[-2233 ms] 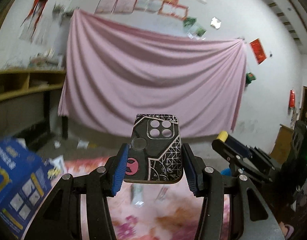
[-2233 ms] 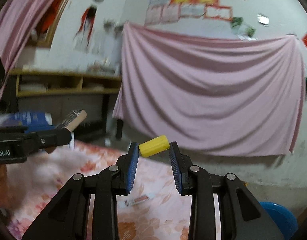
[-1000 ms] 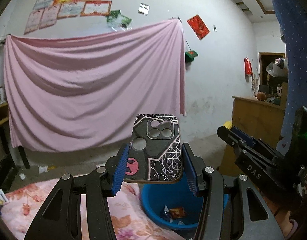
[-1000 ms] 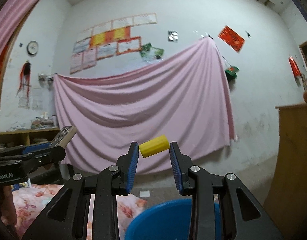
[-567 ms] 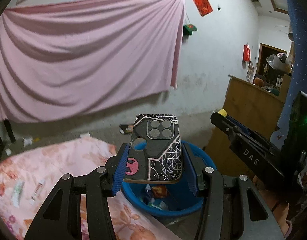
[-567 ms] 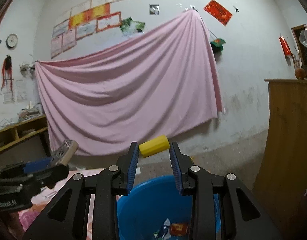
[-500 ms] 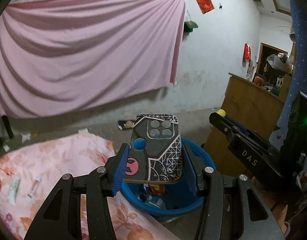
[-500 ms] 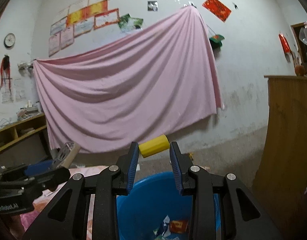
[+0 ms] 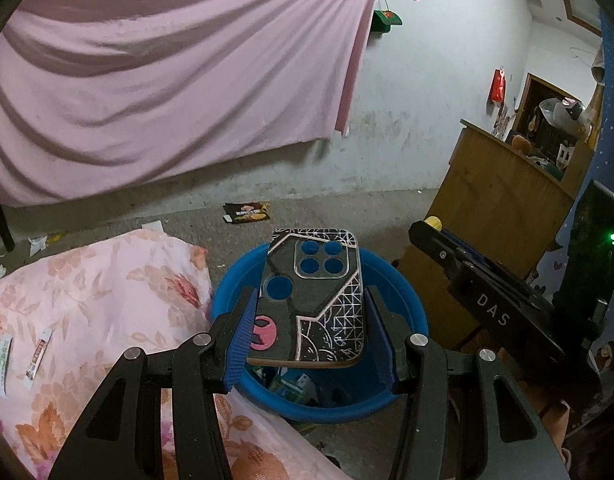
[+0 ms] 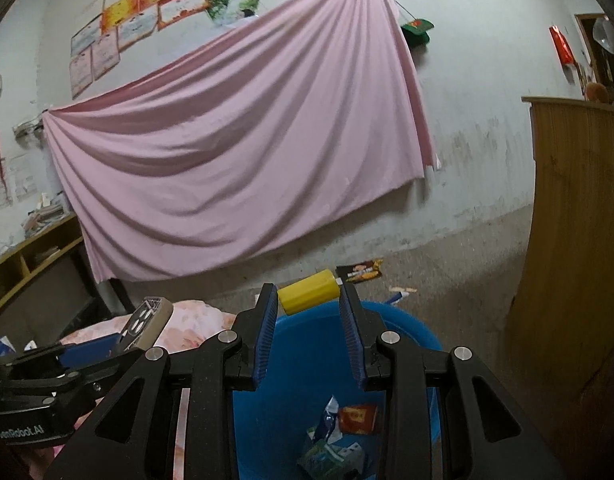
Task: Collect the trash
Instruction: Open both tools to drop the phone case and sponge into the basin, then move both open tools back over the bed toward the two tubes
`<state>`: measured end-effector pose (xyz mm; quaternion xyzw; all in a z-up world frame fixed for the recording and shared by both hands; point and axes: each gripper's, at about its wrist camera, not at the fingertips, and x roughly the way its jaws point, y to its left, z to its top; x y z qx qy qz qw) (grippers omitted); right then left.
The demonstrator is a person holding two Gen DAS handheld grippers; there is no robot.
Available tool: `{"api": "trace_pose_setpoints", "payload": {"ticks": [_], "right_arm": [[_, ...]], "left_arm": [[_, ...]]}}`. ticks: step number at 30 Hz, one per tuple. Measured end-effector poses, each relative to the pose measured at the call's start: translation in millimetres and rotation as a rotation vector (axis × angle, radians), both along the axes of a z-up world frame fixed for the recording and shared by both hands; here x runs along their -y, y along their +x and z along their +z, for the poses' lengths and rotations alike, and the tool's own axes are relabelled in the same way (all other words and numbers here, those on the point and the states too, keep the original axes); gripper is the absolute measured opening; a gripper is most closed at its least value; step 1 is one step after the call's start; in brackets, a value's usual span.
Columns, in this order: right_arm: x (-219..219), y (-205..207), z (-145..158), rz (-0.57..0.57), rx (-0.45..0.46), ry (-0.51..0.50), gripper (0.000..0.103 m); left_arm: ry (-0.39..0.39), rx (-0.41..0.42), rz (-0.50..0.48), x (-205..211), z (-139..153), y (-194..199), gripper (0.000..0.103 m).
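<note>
Trash held over blue bucket (image 9: 407, 300), not dropped yet.
Left tongs (image 9: 313, 332) gripped phone case (image 9: 313, 304); right tongs (image 10: 309, 312) clamped yellow cylinder (image 10: 309, 291); two wrappers (image 9: 19, 356) left at 9 o'clock.

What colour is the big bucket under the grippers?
The bucket is bright blue, with wrappers lying inside. It shows best in the right wrist view.

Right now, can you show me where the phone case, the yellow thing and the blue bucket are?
phone case (image 9: 311, 304): left wrist view, middle of its black patterned back.
yellow cylinder (image 10: 308, 291): right wrist view, middle of its curved side.
blue bucket (image 10: 403, 326): right wrist view, far rim.
</note>
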<state>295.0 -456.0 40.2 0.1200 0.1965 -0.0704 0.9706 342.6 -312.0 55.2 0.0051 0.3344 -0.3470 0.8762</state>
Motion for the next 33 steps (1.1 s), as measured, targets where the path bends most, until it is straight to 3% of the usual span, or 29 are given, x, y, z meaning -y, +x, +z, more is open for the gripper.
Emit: {"api": "trace_pose_setpoints", "payload": {"ticks": [18, 33], "right_arm": [[8.6, 4.3, -1.3, -0.012, -0.037, 0.021, 0.033], [4.5, 3.5, 0.1, -0.001, -0.031, 0.016, 0.034]], "left_arm": [[0.023, -0.028, 0.019, -5.2, -13.3, 0.8, 0.048], [0.021, -0.002, 0.081, -32.3, -0.6, -4.8, 0.048]]}}
